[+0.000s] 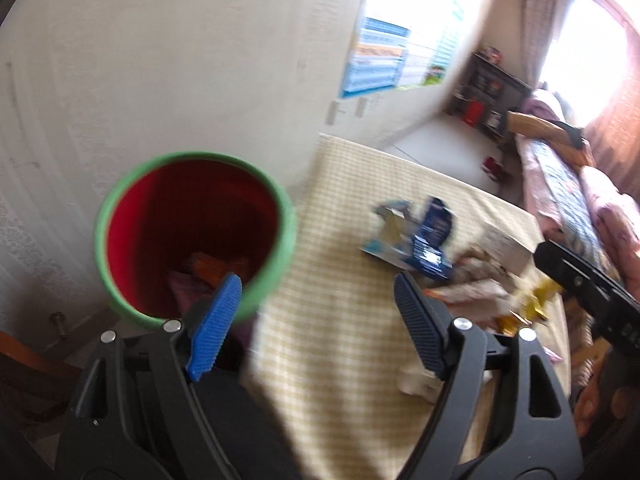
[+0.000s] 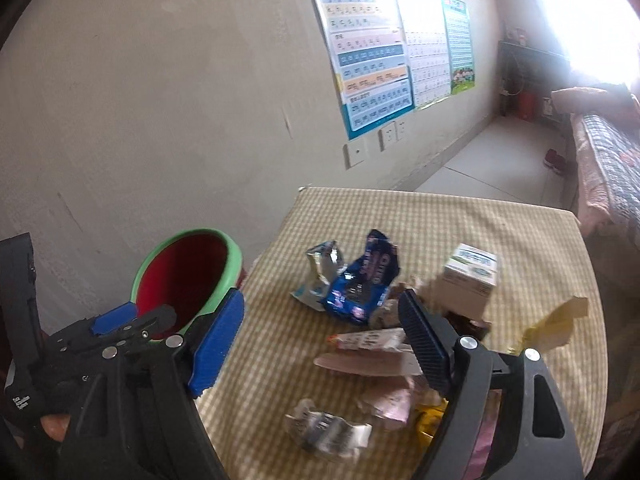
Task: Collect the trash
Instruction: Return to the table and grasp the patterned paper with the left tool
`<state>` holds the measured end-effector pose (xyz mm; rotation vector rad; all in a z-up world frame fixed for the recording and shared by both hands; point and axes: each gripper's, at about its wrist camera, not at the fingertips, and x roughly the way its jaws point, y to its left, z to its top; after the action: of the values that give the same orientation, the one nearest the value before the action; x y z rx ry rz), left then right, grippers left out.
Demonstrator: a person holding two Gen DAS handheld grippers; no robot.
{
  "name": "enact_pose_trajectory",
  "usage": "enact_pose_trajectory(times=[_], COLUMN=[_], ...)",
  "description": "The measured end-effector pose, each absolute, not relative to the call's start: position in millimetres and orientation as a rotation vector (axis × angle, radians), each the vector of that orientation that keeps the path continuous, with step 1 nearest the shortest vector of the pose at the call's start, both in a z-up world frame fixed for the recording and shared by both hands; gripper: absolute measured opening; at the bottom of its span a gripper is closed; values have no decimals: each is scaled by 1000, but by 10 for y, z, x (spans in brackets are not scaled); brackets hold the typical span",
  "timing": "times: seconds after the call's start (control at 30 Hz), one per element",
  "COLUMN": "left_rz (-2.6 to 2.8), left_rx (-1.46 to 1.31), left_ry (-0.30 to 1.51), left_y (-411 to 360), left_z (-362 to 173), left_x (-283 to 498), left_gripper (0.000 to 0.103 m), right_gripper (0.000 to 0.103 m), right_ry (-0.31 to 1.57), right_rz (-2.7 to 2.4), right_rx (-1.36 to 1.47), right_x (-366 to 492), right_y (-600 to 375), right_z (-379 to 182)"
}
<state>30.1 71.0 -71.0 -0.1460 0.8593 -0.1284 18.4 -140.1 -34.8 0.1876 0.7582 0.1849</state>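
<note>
A bin with a green rim and red inside (image 1: 192, 236) stands left of the table and holds some wrappers (image 1: 212, 272); it also shows in the right wrist view (image 2: 188, 276). My left gripper (image 1: 318, 300) is open and empty, above the bin's near rim and the table edge. My right gripper (image 2: 322, 320) is open and empty over the trash pile. On the checked tablecloth (image 2: 440, 220) lie a dark blue wrapper (image 2: 360, 284), a silver wrapper (image 2: 320, 272), a white carton (image 2: 472, 276), a yellow wrapper (image 2: 556, 320), pink wrappers (image 2: 368, 356) and a crumpled silver wrapper (image 2: 328, 432).
A wall with posters (image 2: 372, 52) and sockets (image 2: 356, 152) runs behind the table. A bed with pink bedding (image 2: 608, 168) is at the right. A dark shelf (image 2: 524, 80) stands at the far end. The left gripper shows in the right wrist view (image 2: 116, 320).
</note>
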Motion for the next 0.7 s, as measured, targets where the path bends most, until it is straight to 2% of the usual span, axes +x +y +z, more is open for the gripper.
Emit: enact_pose_trajectory(times=[0.33,0.57,0.7], left_rz=[-335,-324,-356], left_rx=[-100,-8,28], left_ry=[1020,1127,1158], left_y=[-179,-454,-604], left_z=[-1088,-1442,-1580], left_x=[62,114,168], left_gripper=[78,80,88], right_gripper=[79,79,79], right_ry=[806,870,896], right_rz=[-61,-103,-84], right_rx=[323,378,380], right_x=[-303,-377,-388], right_y=[-2439,-2702,-2679], right_z=[-676,-913,-1011])
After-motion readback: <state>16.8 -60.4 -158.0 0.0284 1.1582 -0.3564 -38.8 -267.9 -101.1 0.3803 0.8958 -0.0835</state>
